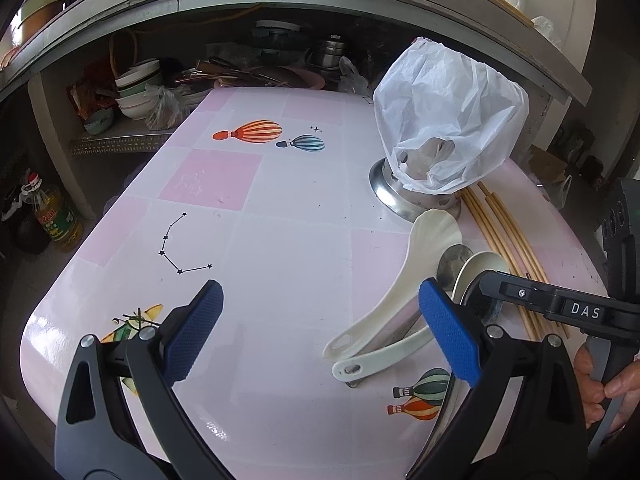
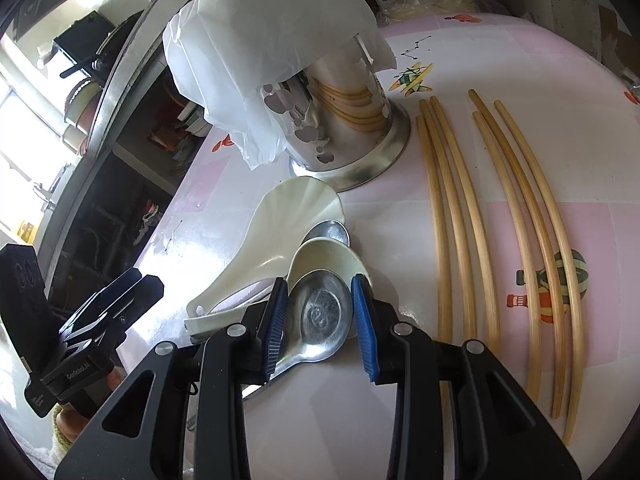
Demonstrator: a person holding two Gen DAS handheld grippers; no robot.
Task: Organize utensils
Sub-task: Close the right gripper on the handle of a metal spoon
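Observation:
My right gripper (image 2: 320,282) is shut on the bowl of a metal spoon (image 2: 320,316), a blue pad against each side. The spoon lies on a pile with a white rice paddle (image 2: 288,216), a white soup spoon (image 2: 328,254) and a second metal spoon (image 2: 330,232). Just behind the pile stands a steel utensil holder (image 2: 348,120) under a white plastic bag (image 2: 272,40). Several bamboo chopsticks (image 2: 452,216) lie to its right. My left gripper (image 1: 320,292) hangs open over the bare pink table (image 1: 300,220), left of the pile of spoons (image 1: 400,320), with nothing between its fingers.
Behind the table, a low shelf holds stacked bowls (image 1: 136,92) and pots. An oil bottle (image 1: 56,220) stands on the floor to the left. A person's hand (image 1: 608,384) grips the right gripper's handle at the table's right edge.

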